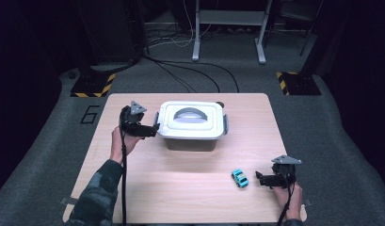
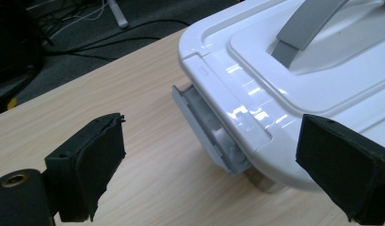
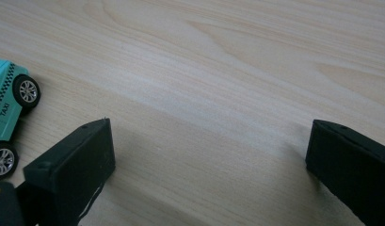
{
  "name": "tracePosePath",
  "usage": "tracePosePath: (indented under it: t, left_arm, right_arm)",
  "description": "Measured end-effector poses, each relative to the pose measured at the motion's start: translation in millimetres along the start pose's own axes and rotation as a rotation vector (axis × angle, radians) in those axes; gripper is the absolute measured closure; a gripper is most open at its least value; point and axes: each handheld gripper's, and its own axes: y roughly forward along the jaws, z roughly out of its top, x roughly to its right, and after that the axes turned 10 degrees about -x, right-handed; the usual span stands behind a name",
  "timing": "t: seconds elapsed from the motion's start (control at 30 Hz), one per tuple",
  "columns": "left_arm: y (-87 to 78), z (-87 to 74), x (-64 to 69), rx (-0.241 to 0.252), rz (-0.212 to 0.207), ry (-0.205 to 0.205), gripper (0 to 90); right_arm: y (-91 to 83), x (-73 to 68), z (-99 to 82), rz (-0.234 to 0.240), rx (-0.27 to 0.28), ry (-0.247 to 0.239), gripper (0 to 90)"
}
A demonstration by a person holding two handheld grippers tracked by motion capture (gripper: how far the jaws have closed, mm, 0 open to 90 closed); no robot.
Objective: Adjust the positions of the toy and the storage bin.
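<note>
A white storage box with a grey handle on its lid stands in the middle of the wooden table. My left gripper is raised at the box's left end and is open. In the left gripper view the grey side latch lies between and beyond the black jaws, with the left gripper touching nothing; the latch stands out slightly from the lid's rim. A teal toy taxi sits at the front right. My right gripper is just right of it, open. In the right gripper view the taxi is beside the right gripper, outside its left jaw.
A second grey latch is on the box's right end. Beyond the table's far edge are floor cables, a metal frame's legs, and two hazard-striped bases.
</note>
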Motion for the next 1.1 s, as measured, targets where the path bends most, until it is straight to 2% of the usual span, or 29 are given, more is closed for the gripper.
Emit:
tracePosePath:
  t: [0.1, 0.17, 0.2, 0.23, 0.27, 0.4, 0.47, 0.6, 0.77, 0.9, 1.03, 1.1]
  left_arm:
    - [6.1, 5.4, 2.3, -0.013, -0.020, -0.010, 17.9]
    - [7.5, 6.4, 2.3, -0.027, -0.028, 0.004, 27.2]
    - [11.3, 7.1, 3.4, -0.044, -0.046, 0.006, 28.7]
    - [11.3, 7.1, 3.4, -0.044, -0.046, 0.006, 30.5]
    - [13.0, 6.6, 3.3, -0.032, -0.078, -0.002, 33.2]
    - [17.4, 6.4, 8.3, -0.052, -0.120, -0.003, 41.8]
    - [17.1, 6.8, 9.5, -0.046, -0.122, 0.013, 46.0]
    - [16.3, 4.8, 12.9, -0.030, -0.128, 0.006, 55.8]
    - [14.2, 2.7, 14.6, -0.034, -0.123, -0.003, 56.6]
    - [11.7, 1.1, 18.3, -0.045, -0.103, -0.007, 57.6]
    - [10.6, 1.0, 21.0, -0.050, -0.094, -0.032, 58.2]
    - [10.7, 2.1, 21.3, -0.057, -0.092, -0.031, 58.2]
  right_arm:
    - [0.0, 0.0, 0.0, 0.000, 0.000, 0.000, 1.1]
    - [0.0, 0.1, 0.0, 0.001, 0.000, 0.000, 1.1]
    - [0.0, 0.1, 0.0, 0.001, 0.001, 0.000, 1.1]
    - [0.0, 0.1, 0.0, 0.001, 0.001, 0.000, 1.1]
    - [-0.1, -0.2, 0.0, 0.002, 0.000, 0.005, 1.2]
    - [0.0, 0.2, -0.1, 0.000, 0.001, 0.000, 1.2]
    - [0.0, 0.1, -0.1, 0.000, 0.001, 0.000, 1.2]
    - [-0.1, 0.1, -0.1, 0.002, 0.002, 0.001, 1.2]
    - [-0.1, 0.0, -0.2, 0.002, 0.002, 0.002, 1.3]
    - [0.0, 0.2, -0.1, 0.001, 0.004, -0.001, 1.3]
    - [0.0, 0.2, -0.2, 0.001, 0.004, -0.001, 1.3]
    - [0.0, 0.3, -0.2, 0.001, 0.004, -0.001, 1.3]
